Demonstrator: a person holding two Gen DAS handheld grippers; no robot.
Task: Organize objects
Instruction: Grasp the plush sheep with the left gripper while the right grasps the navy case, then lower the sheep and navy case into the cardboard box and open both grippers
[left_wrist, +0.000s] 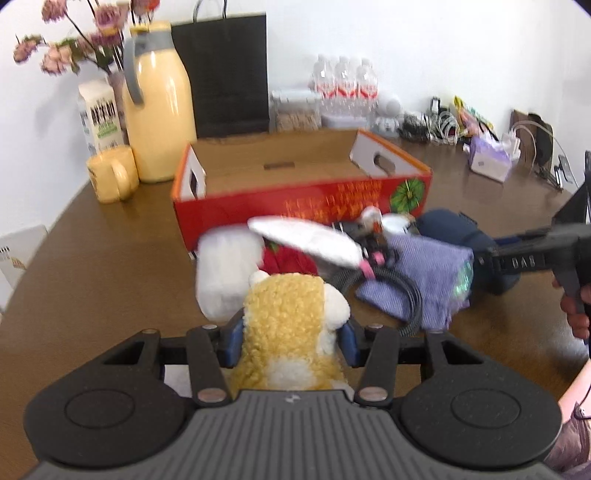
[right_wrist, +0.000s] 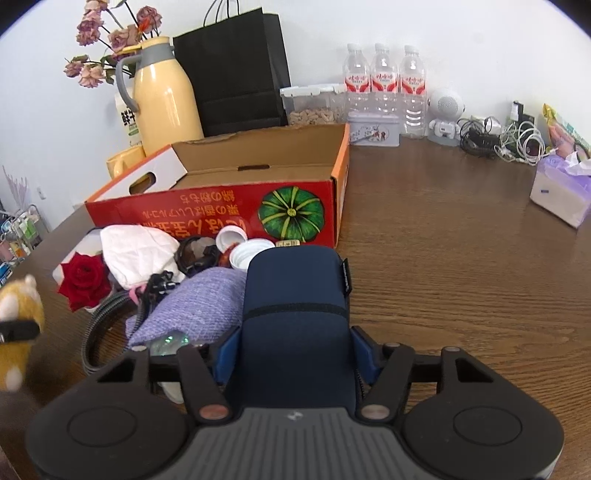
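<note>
The counter (right_wrist: 461, 240) carries an open red box (right_wrist: 221, 210), with a heap of small things just in front of it. The right claw (right_wrist: 295, 354) has its pads against a navy pouch (right_wrist: 295, 295) in that heap — better to squeeze firmly before lifting. The left claw (left_wrist: 291, 343) grips a yellow plush toy (left_wrist: 288, 325) — carry it over the box wall, then release it inside.

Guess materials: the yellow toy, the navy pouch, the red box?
Yellow toy: plush, curly fleece-like pile with white patches, matte. Navy pouch: looks like neoprene or a smooth knit, matte, with a stitched seam across it; can't tell which. Red box: corrugated cardboard, glossy printed outside, raw brown inside with cut handle holes.
</note>
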